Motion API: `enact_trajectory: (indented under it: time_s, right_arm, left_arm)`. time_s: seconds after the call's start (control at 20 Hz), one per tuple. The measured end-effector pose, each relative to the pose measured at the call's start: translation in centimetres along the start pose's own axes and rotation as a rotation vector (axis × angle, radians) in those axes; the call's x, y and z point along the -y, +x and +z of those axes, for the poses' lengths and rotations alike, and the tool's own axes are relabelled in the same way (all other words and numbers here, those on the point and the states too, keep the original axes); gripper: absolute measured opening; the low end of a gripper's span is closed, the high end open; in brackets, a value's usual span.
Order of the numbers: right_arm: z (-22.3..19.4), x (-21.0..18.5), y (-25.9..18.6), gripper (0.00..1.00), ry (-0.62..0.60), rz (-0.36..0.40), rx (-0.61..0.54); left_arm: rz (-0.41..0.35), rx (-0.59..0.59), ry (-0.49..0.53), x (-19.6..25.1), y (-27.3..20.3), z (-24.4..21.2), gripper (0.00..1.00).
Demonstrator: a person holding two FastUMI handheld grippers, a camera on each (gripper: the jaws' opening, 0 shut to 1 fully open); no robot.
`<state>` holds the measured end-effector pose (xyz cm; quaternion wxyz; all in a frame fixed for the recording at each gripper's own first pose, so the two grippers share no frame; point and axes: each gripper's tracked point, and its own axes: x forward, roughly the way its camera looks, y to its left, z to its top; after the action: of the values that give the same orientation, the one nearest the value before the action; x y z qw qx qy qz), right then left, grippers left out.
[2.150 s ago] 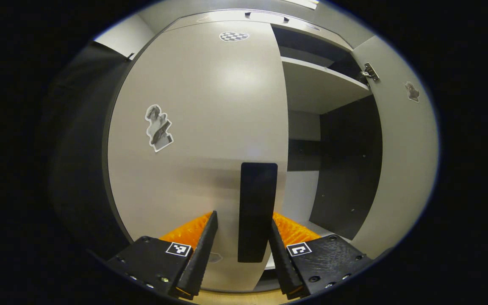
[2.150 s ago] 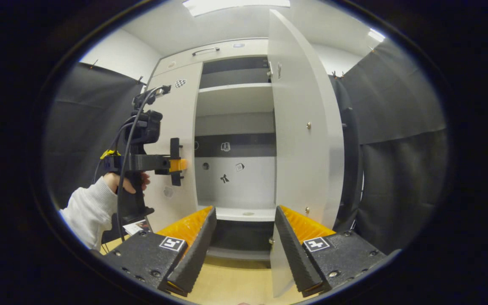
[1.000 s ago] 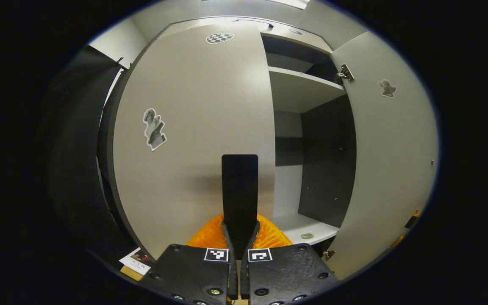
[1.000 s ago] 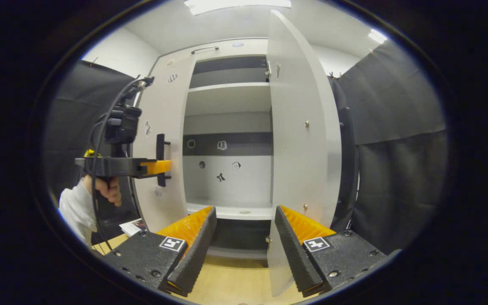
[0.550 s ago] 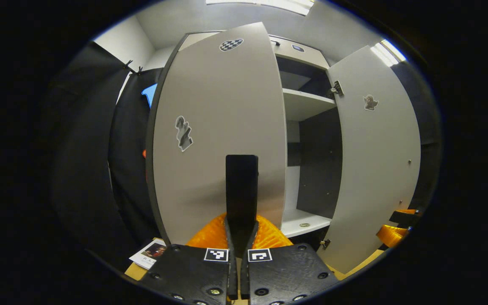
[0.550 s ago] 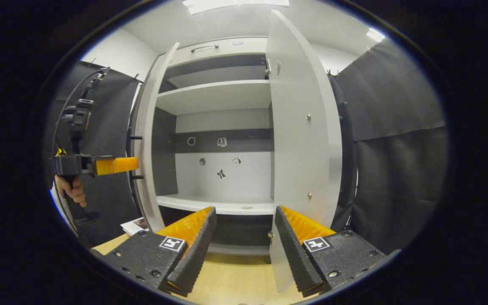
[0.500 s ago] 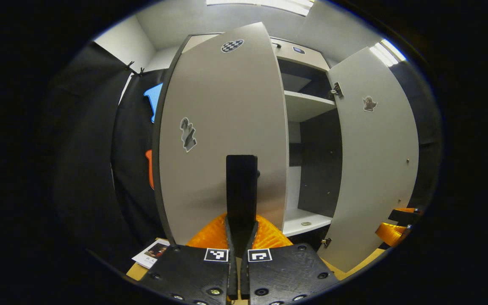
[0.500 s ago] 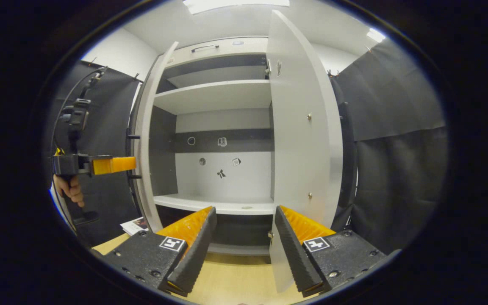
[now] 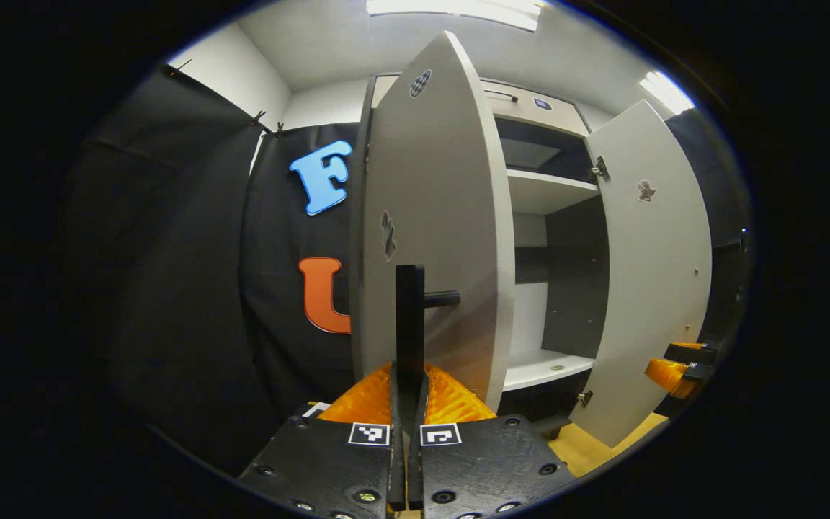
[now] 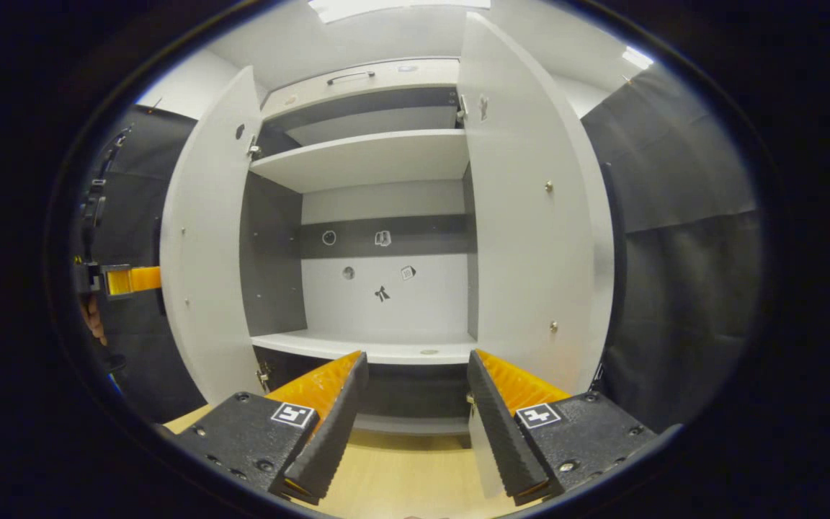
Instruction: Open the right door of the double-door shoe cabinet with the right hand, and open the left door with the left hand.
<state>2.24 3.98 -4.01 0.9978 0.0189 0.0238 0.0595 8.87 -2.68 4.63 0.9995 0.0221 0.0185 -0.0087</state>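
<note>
In the left gripper view, the left hand-held gripper (image 9: 408, 404) is closed on the black handle (image 9: 410, 317) of the left door (image 9: 436, 238); both fingers press on the flat bar from its two sides, and the bar stands upright between them. A short black post joins the handle to the door face. The left door is swung far out from the shoe cabinet (image 9: 530, 115), so its outer face is seen at a sharp angle, with a checkered sticker (image 9: 420, 83) near its top and a grey sticker (image 9: 387, 235) at middle height. To the right of it the cabinet is open: a pale upper shelf (image 9: 548, 191) and a lower shelf (image 9: 541, 364) with a small round object lying on it. Further right stands the right door (image 9: 656, 288), also swung open, with a hinge at its upper inner edge and a small sticker near the top. The right hand-held gripper (image 9: 678, 367) is seen at the far right edge, beside the lower part of the right door.

In the right gripper view, the right hand-held gripper (image 10: 411, 411) is wide open and holds nothing; its fingers are apart from the cabinet. Both doors stand open, the left door (image 10: 206, 259) on one side and the right door (image 10: 530, 216) on the other. Between them are the upper shelf (image 10: 364, 158), the lower shelf (image 10: 364, 346), and small stickers on the back wall (image 10: 386, 288). The left hand-held gripper (image 10: 130, 279) shows at the left edge behind the left door, with a part of a hand (image 10: 92, 317) under it. The floor (image 10: 400, 476) below is light wood
</note>
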Motion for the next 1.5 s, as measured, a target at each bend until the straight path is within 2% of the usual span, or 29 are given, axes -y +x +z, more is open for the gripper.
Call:
enact_trajectory:
  time_s: [0.25, 0.4, 0.75, 0.95, 1.0, 1.05, 1.1, 1.15, 1.2, 1.35, 1.5]
  right_arm:
    - [-0.3, -0.9, 0.2, 0.87, -0.001, 0.008, -0.007]
    - [-0.6, -1.4, 0.2, 0.87, -0.013, 0.012, -0.019]
    - [-0.5, -0.8, -0.4, 0.87, -0.032, -0.021, -0.026]
    - [-0.7, -0.3, -0.7, 0.87, -0.035, -0.041, -0.032]
    - [-0.9, -0.2, -0.7, 0.87, -0.032, -0.044, -0.035]
    - [-1.0, -0.1, -0.7, 0.87, -0.032, -0.045, -0.041]
    - [-1.1, 0.1, -0.7, 0.87, -0.034, -0.046, -0.048]
    - [-1.2, 0.2, -0.6, 0.87, -0.036, -0.050, -0.053]
    - [-1.3, 0.2, -0.5, 0.87, -0.038, -0.054, -0.055]
    - [-1.3, -0.2, -0.7, 0.87, -0.035, -0.036, -0.056]
    - [-0.7, -0.5, -1.3, 0.87, -0.037, -0.017, -0.035]
  left_arm:
    - [0.043, 0.025, -0.016, -3.9, -1.2, 0.4, 0.01]
    - [0.106, 0.027, 0.007, -7.3, -1.1, -0.2, 0.00]
    - [-0.028, 0.030, -0.083, -9.0, -0.9, -0.1, 0.00]
    - [-0.027, -0.011, -0.123, -9.1, -3.3, -1.6, 0.01]
    - [-0.037, -0.028, -0.144, -8.5, -4.7, -2.4, 0.00]
    - [-0.051, -0.039, -0.161, -7.6, -5.7, -2.8, 0.11]
    - [-0.064, -0.043, -0.177, -6.8, -6.7, -3.2, 0.00]
    - [-0.086, -0.052, -0.189, -5.7, -7.3, -3.5, 0.11]
    - [-0.122, -0.066, -0.193, -4.2, -7.7, -3.9, 0.00]
    - [-0.183, -0.081, -0.158, -0.2, -7.3, -4.5, 0.00]
    - [-0.257, -0.054, -0.135, 6.1, -5.4, -4.4, 0.00]
